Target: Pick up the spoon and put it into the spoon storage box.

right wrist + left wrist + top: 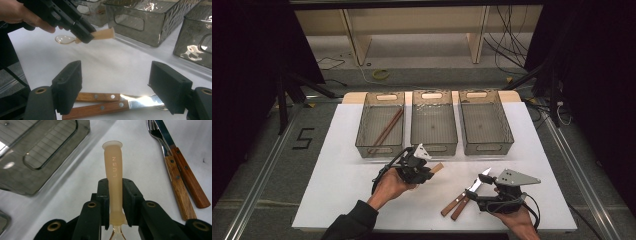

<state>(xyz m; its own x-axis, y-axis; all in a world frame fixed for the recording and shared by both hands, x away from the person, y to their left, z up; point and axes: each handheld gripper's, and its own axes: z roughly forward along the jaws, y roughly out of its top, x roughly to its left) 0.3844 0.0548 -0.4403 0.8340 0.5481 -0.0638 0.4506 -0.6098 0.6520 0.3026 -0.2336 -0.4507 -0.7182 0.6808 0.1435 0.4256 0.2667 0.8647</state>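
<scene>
Being clamped by its pale handle in the left gripper (424,172), a spoon (114,170) is being held above the table (352,190), at six o'clock from the left bin (379,125). At three o'clock, the right gripper (479,192) is being held released over a knife and fork (105,103).
</scene>
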